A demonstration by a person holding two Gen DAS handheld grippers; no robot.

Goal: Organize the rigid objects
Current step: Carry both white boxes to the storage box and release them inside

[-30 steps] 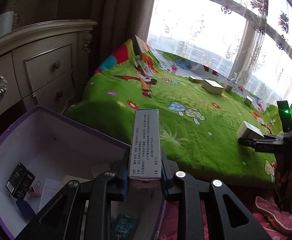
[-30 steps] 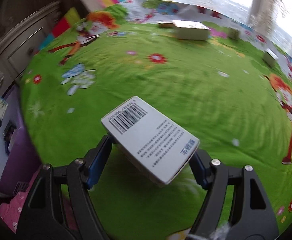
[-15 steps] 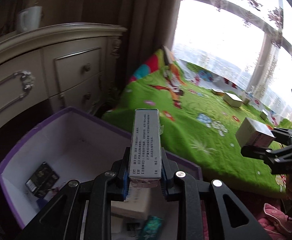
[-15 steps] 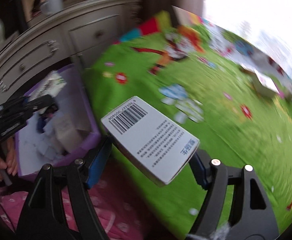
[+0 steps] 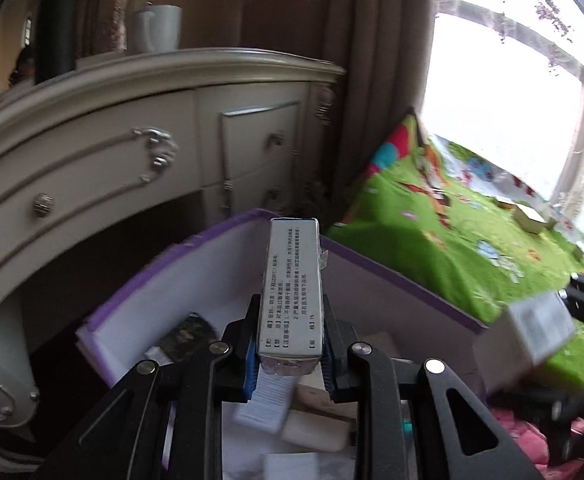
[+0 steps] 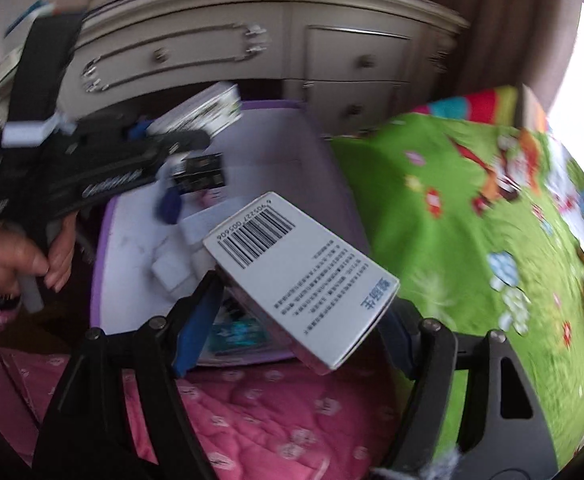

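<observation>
The narrow grey carton [image 5: 291, 292] sits at frame centre of the left wrist view, clamped edge-on between the two blue-padded fingers [image 5: 251, 364] of the left gripper [image 5: 290, 356], printed face up, above the open purple box [image 5: 396, 280]. The wide white carton [image 6: 300, 276], with one barcode on its near end, is clamped tilted between the fingers of the right gripper [image 6: 292, 320] at centre of the right wrist view, near the box's lower edge. Several small packs, blurred, lie on the white floor of the purple box. A green play mat [image 6: 472, 240] fills the right side; a cream dresser [image 5: 132, 140] spans the upper left, one white mug [image 5: 158, 28] on top
</observation>
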